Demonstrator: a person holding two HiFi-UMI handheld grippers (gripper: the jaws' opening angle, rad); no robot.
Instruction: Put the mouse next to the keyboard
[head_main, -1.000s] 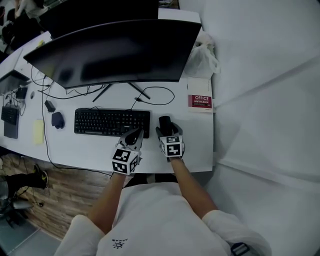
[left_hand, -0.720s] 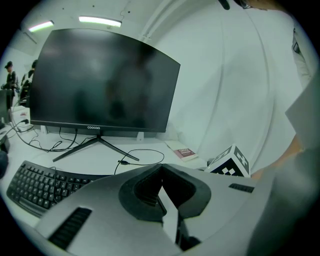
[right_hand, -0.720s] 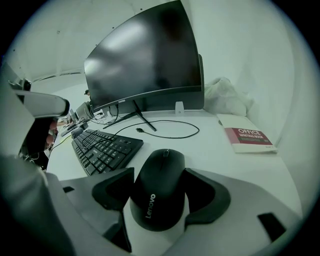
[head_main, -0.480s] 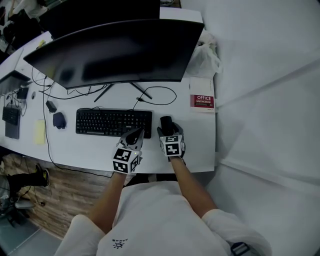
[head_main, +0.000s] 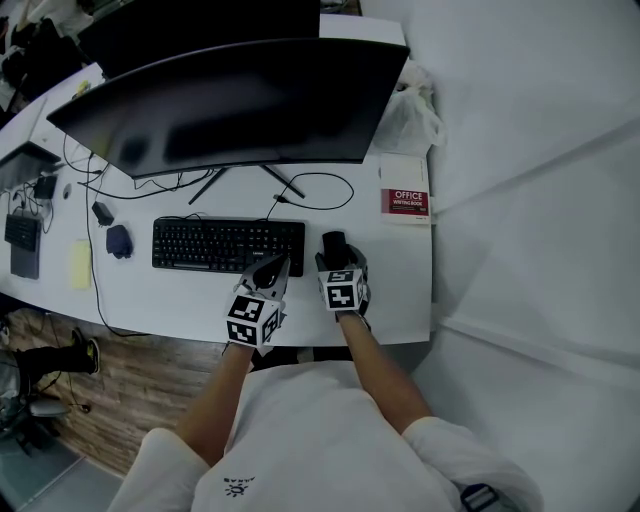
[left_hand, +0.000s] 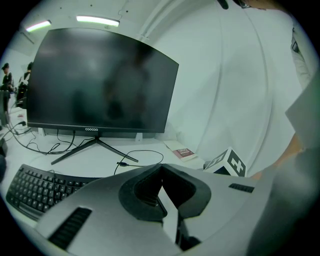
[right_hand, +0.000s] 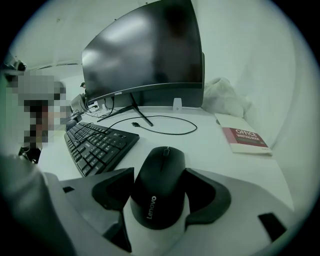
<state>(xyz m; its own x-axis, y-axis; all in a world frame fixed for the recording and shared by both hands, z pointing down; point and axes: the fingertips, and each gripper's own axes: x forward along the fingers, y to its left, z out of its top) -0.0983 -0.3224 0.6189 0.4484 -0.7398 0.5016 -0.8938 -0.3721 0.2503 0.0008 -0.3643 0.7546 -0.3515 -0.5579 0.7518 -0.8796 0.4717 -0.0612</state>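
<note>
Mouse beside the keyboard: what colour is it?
The mouse is black; right gripper view shows it best.

Mouse (head_main: 333, 248) just right of keyboard (head_main: 227, 245) (between jaws of the right hand-held gripper (right_hand: 160, 190)), monitor (head_main: 230, 105) behind, book (head_main: 404, 201) far right
</note>
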